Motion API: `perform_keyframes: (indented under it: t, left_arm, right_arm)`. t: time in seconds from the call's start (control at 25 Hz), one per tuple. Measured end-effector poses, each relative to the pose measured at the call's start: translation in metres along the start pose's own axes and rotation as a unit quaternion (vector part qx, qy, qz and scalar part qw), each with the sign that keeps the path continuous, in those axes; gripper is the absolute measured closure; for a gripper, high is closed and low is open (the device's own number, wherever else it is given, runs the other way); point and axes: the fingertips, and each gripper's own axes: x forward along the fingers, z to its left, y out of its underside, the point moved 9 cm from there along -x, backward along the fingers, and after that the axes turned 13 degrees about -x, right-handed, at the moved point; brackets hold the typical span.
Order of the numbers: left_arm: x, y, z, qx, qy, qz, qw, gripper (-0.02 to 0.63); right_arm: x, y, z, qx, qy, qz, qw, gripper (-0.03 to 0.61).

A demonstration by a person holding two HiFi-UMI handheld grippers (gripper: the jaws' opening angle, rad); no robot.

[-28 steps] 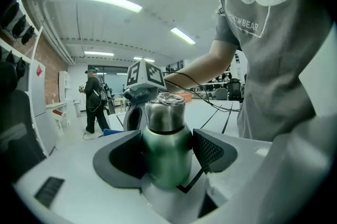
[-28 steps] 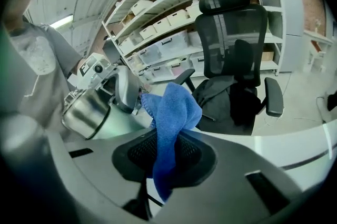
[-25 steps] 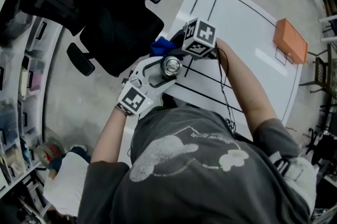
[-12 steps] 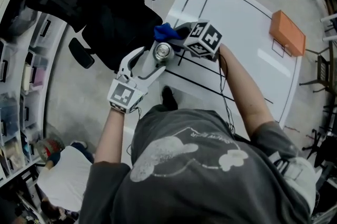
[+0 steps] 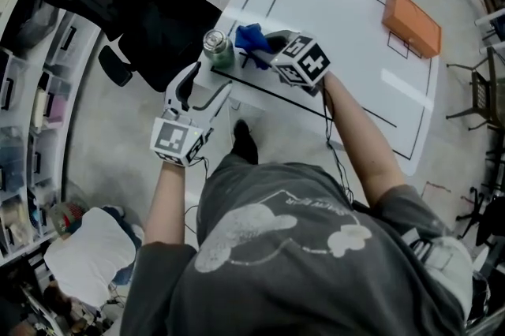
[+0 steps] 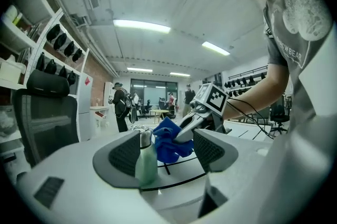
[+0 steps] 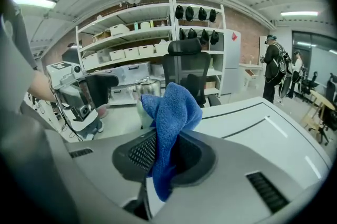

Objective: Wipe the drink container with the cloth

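well, we see the green metal drink bottle [image 5: 218, 49] standing upright at the near left corner of the white table [image 5: 347, 19], close to the edge. our left gripper [image 5: 203, 79] is held just off that corner with its jaws released and wide apart. in the left gripper view the bottle shows in the gap between them, hard by the left pad; we cannot tell whether it touches that pad, but the jaws do not clamp it.

our right gripper [image 5: 267, 49] reaches in over the table from the other side, and its jaws are clenched on the blue cloth [image 5: 251, 36]. in the right gripper view the cloth stands up out of the pads in a bunched fold and a tail of it hangs down below them. the bunched end sits just beside the bottle on its right, and from that view the bottle is mostly hidden behind the cloth, so we cannot say whether the two touch.

black lines are marked across the table top, and an orange box [image 5: 410, 23] lies at its far right side, well apart from the bottle. a black office chair [image 5: 150, 11] stands on the floor beside the table's left edge.
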Motion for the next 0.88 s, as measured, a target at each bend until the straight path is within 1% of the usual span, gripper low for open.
perform_keyframes:
  t: [0.08,0.2,0.32,0.44,0.52,0.6,0.68,0.76,0.88]
  left_arm:
    - [-0.006,0.002,-0.019,-0.002,-0.004,-0.009,1.0000,0.316]
    - [-0.018,0.010,-0.049,-0.010,-0.018,-0.019,0.9996,0.373]
    - [-0.032,0.018,-0.074,-0.013,-0.045,-0.021,0.9987,0.424]
    - [-0.045,0.022,-0.099,-0.018,-0.068,-0.022,0.9973,0.450]
    - [-0.054,0.023,-0.114,-0.022,-0.081,-0.024,0.9962,0.471]
    - [-0.063,0.022,-0.127,-0.020,-0.099,-0.026,0.9945,0.524]
    - [-0.074,0.021,-0.136,-0.021,-0.117,-0.030,0.9925,0.589]
    - [-0.086,0.022,-0.142,-0.026,-0.127,-0.030,0.9911,0.606]
    - [-0.098,0.026,-0.147,-0.038,-0.134,-0.026,0.9898,0.609]
  right_arm:
    - [-0.020,0.007,0.014,0.003,0.004,-0.006,1.000,0.522]
    - [-0.047,0.020,0.038,0.010,0.013,-0.014,1.000,0.522]
    - [-0.072,0.029,0.065,0.011,0.020,-0.023,0.999,0.522]
    - [-0.094,0.038,0.090,0.012,0.025,-0.030,0.999,0.522]
    - [-0.108,0.045,0.104,0.021,0.031,-0.035,0.999,0.522]
    - [-0.121,0.049,0.116,0.034,0.045,-0.040,0.998,0.522]
    - [-0.133,0.051,0.126,0.044,0.061,-0.047,0.996,0.522]
    - [-0.143,0.054,0.138,0.050,0.074,-0.055,0.995,0.522]
    - [-0.156,0.061,0.150,0.065,0.086,-0.062,0.992,0.522]
